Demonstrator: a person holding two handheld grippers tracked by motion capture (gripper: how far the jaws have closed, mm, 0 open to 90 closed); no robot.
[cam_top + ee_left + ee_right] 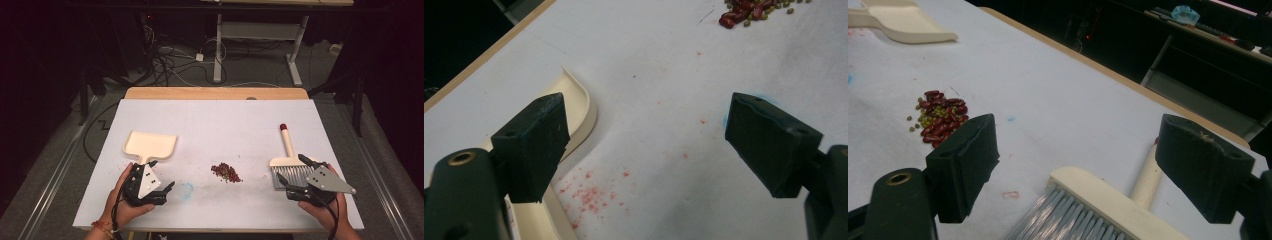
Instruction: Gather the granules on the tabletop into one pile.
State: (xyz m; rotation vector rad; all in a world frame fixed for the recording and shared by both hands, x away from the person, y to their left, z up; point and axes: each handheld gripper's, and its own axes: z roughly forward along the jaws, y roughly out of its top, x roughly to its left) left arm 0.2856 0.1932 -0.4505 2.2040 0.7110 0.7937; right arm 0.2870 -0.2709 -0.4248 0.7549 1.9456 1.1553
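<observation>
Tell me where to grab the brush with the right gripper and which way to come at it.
Grip the brush by its cream handle, just beyond the head, coming down from above with the jaws across it. It lies flat, bristles toward the person, handle pointing away, and the bristles would give under a grip. The right gripper, jaws open, already straddles the head.

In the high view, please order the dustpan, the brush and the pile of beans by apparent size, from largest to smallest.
1. dustpan, the widest, with its broad tray.
2. brush, long but narrow; its head is partly hidden by the right gripper, so the gap to the dustpan is unsure.
3. pile of beans, clearly smallest.
</observation>
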